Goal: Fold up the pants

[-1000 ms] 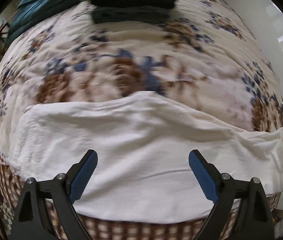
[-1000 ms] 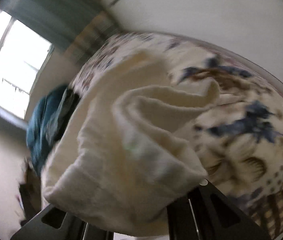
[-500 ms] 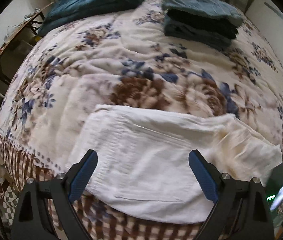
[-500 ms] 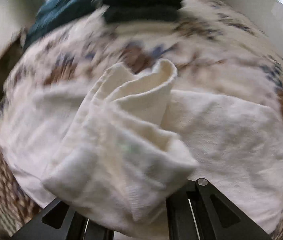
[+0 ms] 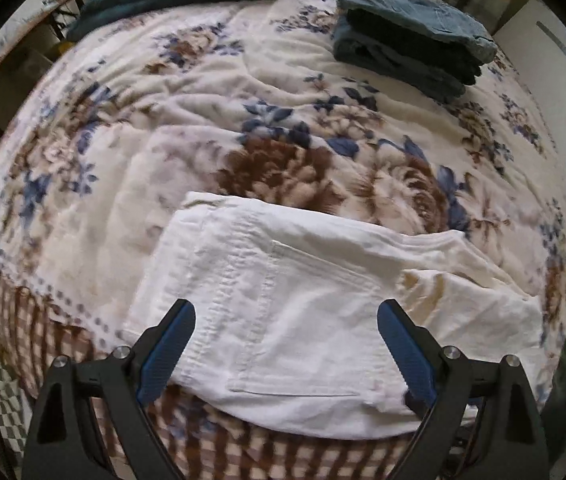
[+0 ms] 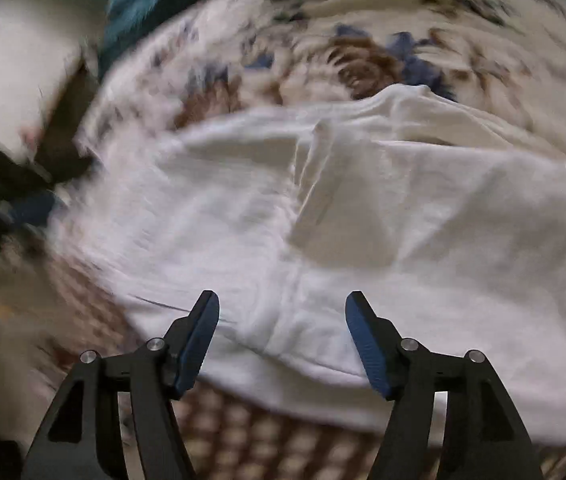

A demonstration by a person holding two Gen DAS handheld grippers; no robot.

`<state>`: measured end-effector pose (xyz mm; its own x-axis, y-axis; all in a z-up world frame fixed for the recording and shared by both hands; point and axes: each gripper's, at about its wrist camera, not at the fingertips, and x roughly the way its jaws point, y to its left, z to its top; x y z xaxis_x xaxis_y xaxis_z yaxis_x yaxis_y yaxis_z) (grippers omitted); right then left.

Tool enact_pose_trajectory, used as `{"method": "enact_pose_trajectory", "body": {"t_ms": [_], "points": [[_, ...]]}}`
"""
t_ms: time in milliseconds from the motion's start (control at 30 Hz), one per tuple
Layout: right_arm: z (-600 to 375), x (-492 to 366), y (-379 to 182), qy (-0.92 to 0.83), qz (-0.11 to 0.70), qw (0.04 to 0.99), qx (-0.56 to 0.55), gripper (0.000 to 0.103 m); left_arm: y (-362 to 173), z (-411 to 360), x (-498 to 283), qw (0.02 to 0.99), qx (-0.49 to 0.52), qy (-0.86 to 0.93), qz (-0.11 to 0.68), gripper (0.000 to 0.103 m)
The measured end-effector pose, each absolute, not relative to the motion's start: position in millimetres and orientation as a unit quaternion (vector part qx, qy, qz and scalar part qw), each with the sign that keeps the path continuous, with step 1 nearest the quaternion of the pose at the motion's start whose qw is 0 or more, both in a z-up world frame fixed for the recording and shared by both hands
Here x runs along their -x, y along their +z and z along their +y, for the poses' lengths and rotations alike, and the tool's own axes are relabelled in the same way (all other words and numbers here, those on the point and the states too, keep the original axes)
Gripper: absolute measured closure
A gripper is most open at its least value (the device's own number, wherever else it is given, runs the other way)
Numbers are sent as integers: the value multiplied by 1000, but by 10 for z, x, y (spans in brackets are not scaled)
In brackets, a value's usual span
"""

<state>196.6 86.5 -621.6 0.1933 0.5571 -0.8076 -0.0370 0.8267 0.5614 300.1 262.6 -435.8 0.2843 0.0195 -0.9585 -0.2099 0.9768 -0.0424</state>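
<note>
1. Since half a second ago the right hand-held gripper (image 6: pixel 282 334) has let go of the bunched leg it carried; its jaws now stand wide and empty, and the leg lies dropped over the pants (image 6: pixel 363 216).
2. Left hand-held gripper (image 5: pixel 286 344) has kept its jaws wide and empty, hovering over the near edge.
3. Pants (image 5: pixel 303 304) lie on the bed (image 5: pixel 163 128) just ahead of both grippers, long axis running across, left to right of each.
4. A loose flap (image 6: pixel 331 188) sits ahead of the right gripper, slightly to its right; that gripper looks the nearer for smoothing it.
5. Both grippers tilt down toward the fabric; the right view is blurred, so it is probably in motion.
6. Beyond the pants, folded clothes (image 5: pixel 411 48) sit well apart.
</note>
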Motion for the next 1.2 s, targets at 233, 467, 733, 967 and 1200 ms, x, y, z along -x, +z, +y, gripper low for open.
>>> {"method": "enact_pose_trajectory", "body": {"t_ms": [233, 467, 733, 967, 1200], "points": [[63, -1930, -6344, 54, 621, 740, -253, 35, -4868, 2073, -3342, 731, 136, -4, 669, 10], [-630, -1889, -6668, -49, 639, 711, -291, 42, -5411, 1511, -3655, 701, 17, 4, 713, 13], [-1215, -1325, -6420, -69, 601, 674, -423, 40, -5238, 1659, -3350, 706, -19, 0, 708, 13], [-1030, -1017, -6895, -27, 598, 594, -538, 40, -5315, 1772, -2906, 646, 161, -37, 746, 14], [-957, -1082, -7010, -39, 574, 607, -549, 67, -5418, 1538, -2864, 665, 94, -29, 740, 70]]}}
